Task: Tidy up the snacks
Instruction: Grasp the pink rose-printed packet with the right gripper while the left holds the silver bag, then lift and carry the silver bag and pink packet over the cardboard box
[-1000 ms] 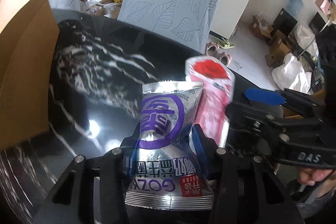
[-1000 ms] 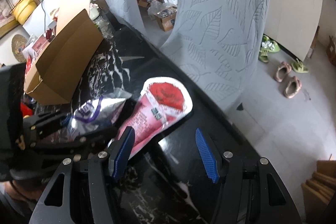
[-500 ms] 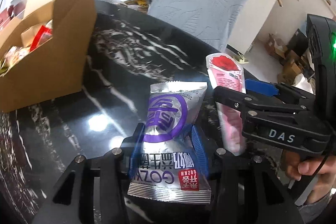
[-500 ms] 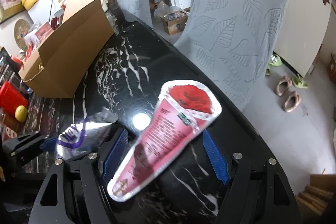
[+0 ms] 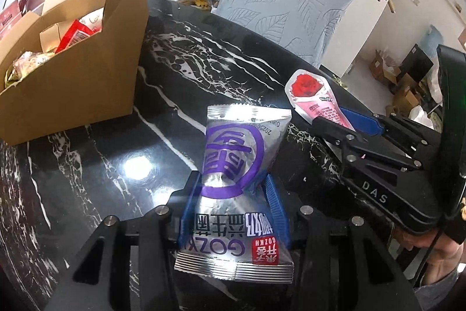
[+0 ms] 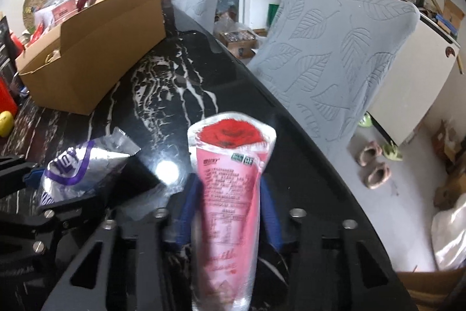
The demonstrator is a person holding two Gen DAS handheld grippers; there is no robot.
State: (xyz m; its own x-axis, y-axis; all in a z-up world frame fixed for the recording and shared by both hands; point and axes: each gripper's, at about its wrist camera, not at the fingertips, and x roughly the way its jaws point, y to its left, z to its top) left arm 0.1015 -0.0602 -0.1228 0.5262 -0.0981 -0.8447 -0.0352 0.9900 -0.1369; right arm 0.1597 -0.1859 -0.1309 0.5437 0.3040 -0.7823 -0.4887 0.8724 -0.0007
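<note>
My left gripper is shut on a silver snack packet with a purple emblem, pinched at its waist and held above the black marble table. My right gripper has its blue pads pressed on the sides of a pink rose-printed packet, which stands up between them. In the left wrist view that pink packet and the right gripper sit to the right. The silver packet shows at the left of the right wrist view. An open cardboard box with snacks inside stands at the left.
Two grey leaf-patterned chair backs stand behind the table's curved far edge. A person's hand holds the right gripper's handle. A yellow fruit and a red item lie left of the box. Slippers lie on the floor.
The right gripper's jaws closed onto the pink packet, which now stands up between them instead of lying flat. Both grippers shifted toward the cardboard box, which has come further into view.
</note>
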